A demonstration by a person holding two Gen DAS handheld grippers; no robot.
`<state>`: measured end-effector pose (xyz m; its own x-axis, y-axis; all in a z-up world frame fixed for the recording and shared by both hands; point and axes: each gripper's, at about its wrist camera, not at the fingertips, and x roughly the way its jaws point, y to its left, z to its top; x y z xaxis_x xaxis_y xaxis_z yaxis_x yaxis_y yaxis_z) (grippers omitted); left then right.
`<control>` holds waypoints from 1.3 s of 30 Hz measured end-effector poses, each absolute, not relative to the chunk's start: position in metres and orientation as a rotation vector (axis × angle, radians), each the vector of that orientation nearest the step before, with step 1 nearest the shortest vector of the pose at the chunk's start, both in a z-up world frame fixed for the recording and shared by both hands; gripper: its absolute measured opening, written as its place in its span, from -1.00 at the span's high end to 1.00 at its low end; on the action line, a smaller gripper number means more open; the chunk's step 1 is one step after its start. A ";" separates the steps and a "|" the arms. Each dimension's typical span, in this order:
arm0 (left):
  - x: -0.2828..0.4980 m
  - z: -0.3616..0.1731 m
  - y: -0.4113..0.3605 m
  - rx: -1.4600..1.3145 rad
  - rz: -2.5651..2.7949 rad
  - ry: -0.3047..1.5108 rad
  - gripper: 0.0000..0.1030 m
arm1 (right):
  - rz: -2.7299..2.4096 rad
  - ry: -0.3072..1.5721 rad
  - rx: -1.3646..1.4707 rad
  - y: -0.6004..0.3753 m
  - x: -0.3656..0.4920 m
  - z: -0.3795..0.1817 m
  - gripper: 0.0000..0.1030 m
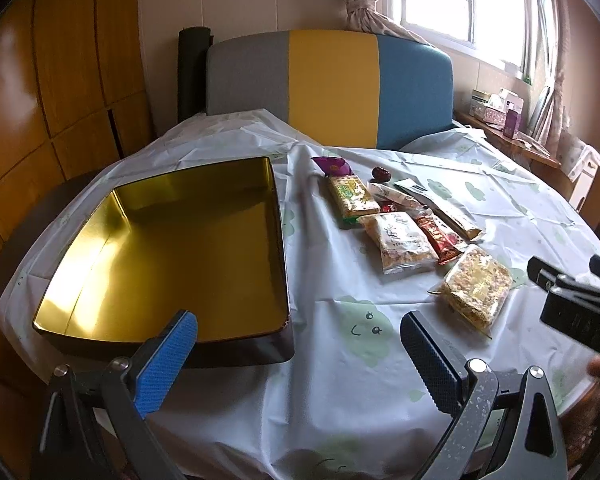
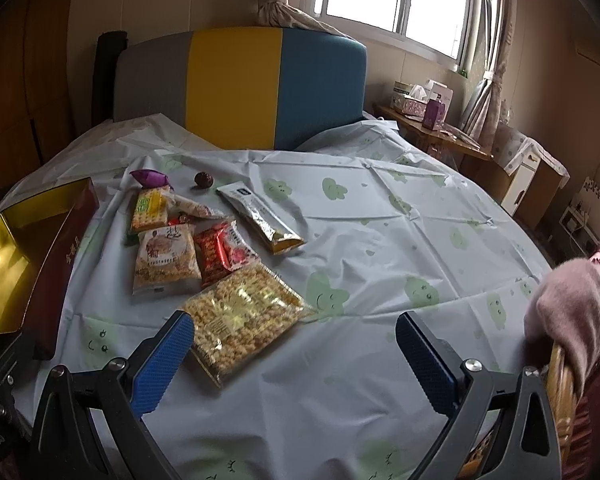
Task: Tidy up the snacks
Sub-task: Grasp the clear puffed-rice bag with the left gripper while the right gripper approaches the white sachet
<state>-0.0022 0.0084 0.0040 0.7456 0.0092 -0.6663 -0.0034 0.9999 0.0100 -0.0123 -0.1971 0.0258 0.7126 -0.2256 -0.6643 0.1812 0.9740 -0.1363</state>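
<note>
- Snacks are all sitting loose on the tablecloth (image 1: 340,360), right of the tin (image 1: 160,248), and none are lying inside it, so by my read you're at the very start.
- You're holding the left gripper (image 1: 298,336) low over the cloth by the tin's near right corner, jaws spread wide, gripping nothing.
- You're hovering the right gripper (image 2: 294,338) wide too, empty, its left finger just beside the clear golden puffed-snack bag (image 2: 242,316).
- That bag is looking like the nearest pick; behind it are waiting the pale rice-cracker bag (image 2: 164,260), the red packets (image 2: 222,248), the green-yellow pack (image 2: 150,206), the long gold-ended sachet (image 2: 260,216), the purple candy (image 2: 150,178) and the round dark fruit (image 2: 202,179).
- Left view is giving you the tin's whole golden floor, bare; right view is only catching its corner and dark red side wall.
- Right view alone is showing a pink sleeve (image 2: 572,304) at the table's right edge.
</note>
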 end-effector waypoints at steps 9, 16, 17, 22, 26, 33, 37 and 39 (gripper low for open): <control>-0.001 0.005 0.011 0.013 0.005 0.727 -0.99 | -0.212 0.734 -0.120 -0.209 0.000 0.039 -0.99; -0.002 0.006 0.010 0.014 0.001 0.728 -0.99 | -0.150 0.727 -0.175 -0.225 0.023 0.062 -0.99; -0.002 0.006 0.009 0.016 0.000 0.728 -0.99 | -0.137 0.727 -0.179 -0.229 0.028 0.065 -0.99; -0.002 0.007 0.009 0.014 0.000 0.729 -0.99 | -0.115 0.684 -0.173 -0.256 0.053 0.082 -0.99; -0.002 0.006 0.007 0.021 -0.003 0.734 -0.99 | -0.159 0.659 -0.152 -0.282 0.074 0.086 -0.99; 0.000 0.003 0.001 0.037 -0.015 0.749 -0.99 | -0.222 0.696 -0.050 -0.325 0.090 0.071 -0.99; 0.002 0.001 -0.004 0.048 -0.035 0.756 -0.99 | -0.230 0.700 0.054 -0.343 0.089 0.071 -0.99; 0.003 0.001 -0.006 0.033 -0.071 0.760 -0.99 | -0.233 0.719 0.103 -0.350 0.091 0.069 -0.99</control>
<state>0.0031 -0.0055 0.0013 0.7223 -0.0524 -0.6896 0.0766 0.9971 0.0045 0.0905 -0.3499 0.0687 0.7277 -0.1759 -0.6630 0.2464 0.9691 0.0134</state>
